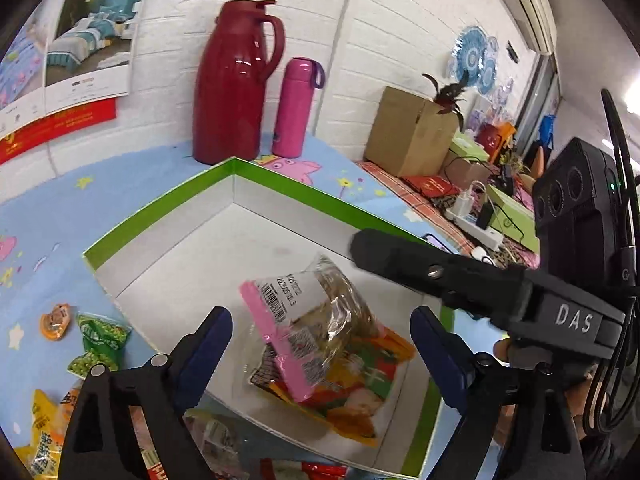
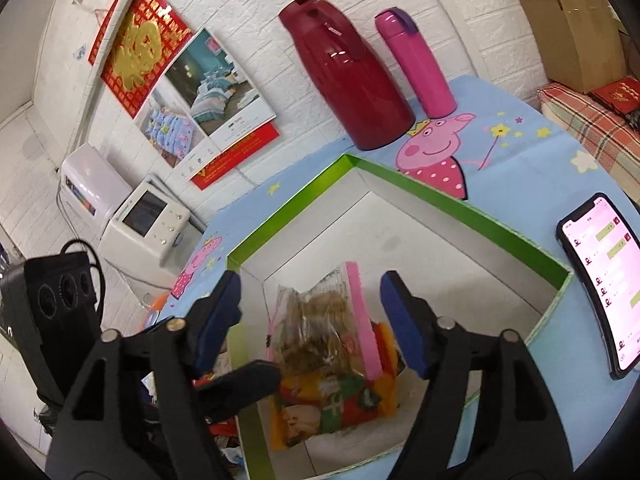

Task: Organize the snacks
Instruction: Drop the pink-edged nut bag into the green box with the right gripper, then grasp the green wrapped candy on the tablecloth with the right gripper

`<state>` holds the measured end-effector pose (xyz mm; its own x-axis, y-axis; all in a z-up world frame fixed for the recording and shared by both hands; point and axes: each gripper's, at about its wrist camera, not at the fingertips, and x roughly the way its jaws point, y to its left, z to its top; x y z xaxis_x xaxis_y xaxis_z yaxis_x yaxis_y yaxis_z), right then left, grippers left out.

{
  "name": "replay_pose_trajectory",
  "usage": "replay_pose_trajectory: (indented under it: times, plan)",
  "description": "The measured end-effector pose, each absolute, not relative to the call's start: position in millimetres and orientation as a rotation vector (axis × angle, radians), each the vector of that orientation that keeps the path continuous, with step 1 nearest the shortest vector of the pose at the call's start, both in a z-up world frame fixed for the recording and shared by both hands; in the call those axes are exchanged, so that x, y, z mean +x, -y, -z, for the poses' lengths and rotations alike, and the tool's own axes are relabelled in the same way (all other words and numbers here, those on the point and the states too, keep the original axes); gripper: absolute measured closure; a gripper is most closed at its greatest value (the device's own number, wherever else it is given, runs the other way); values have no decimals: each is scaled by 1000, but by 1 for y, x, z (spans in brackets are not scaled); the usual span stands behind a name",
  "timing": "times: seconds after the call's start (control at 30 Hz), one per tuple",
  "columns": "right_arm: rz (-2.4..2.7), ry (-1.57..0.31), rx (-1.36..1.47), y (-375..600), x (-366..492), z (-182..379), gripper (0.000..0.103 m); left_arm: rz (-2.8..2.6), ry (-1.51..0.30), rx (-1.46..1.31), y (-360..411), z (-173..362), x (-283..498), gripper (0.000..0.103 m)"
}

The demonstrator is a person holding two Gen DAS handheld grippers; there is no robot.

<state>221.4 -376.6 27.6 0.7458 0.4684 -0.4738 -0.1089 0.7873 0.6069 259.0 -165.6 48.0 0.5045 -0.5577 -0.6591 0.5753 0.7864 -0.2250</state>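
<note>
Left wrist view: left gripper (image 1: 320,344) wide open, empty, above clear pink-edged snack bag (image 1: 316,320) resting on orange packet (image 1: 360,392) in green-rimmed box (image 1: 160,216), near corner. Right gripper (image 2: 310,312) likewise agape, empty. Next, judged: fetch green pea packet (image 1: 102,340) from tablecloth (image 1: 40,216) beside box's left edge.

The orange snack packet (image 1: 360,400) in the green-rimmed box (image 1: 160,216) lies mostly hidden under the clear pink-edged bag (image 1: 320,320); its printing is too blurred to read. In the left wrist view, yellow packets (image 1: 44,432) and a red wrapper (image 1: 320,472) are cut off by the bottom edge and partly covered by the left gripper (image 1: 320,344). The label text on the clear bag is too small to read. In the right wrist view, the phone (image 2: 600,280) screen text is illegible, and the cardboard carton (image 2: 572,28) runs off the top edge.
</note>
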Motion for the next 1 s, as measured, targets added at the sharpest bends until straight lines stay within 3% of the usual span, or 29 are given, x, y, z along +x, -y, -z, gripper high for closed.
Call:
replay_pose_trajectory:
  times: [0.17,0.63,1.0]
  plan:
    - [-298,-615,620,388,208,-38,12,583,-777,-8,147,-54,258,10]
    - [-380,-506,554,358,106,-90,6,437,-705,-32,89,-99,168,10]
    - [-392,-659,454,327,40,-55,6,392,-813,-169,36,-55,117,10]
